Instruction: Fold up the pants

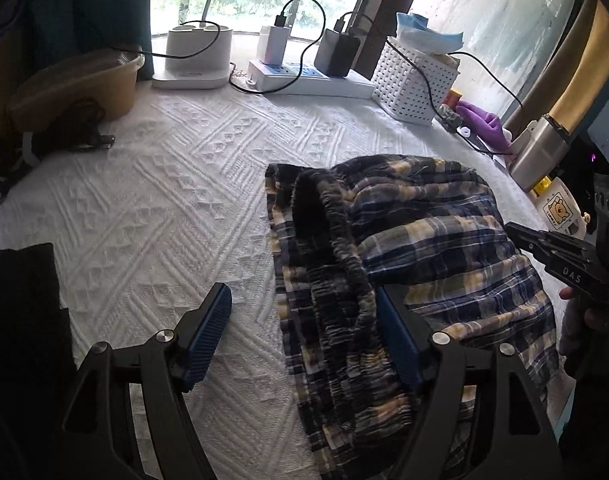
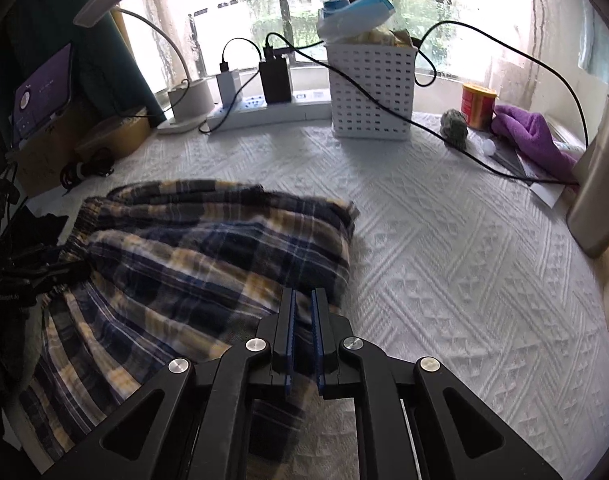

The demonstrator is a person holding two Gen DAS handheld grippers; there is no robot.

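Here the plaid pants [image 1: 404, 240] lie bunched on the white textured worktop [image 1: 164, 200]. The left claw [image 1: 304, 332] stands wide apart astride the elastic waistband [image 1: 336, 264], while the right claw [image 2: 303, 300] is nearly together, pinching a fold of the plaid cloth.

Left claw [image 1: 304, 320] gapes over plaid pants [image 1: 404, 240] (waistband bunched).

Surface: white textured cover [image 2: 444, 240], diamond-pattern weave.
Plaid pants [image 2: 192, 248] bunched lower left of right wrist view; white perforated basket [image 2: 372, 92], power strip [image 2: 264, 114], lamp base [image 2: 188, 100] along top edge; purple cloth [image 2: 536, 136], steel flask [image 2: 600, 200] at right.
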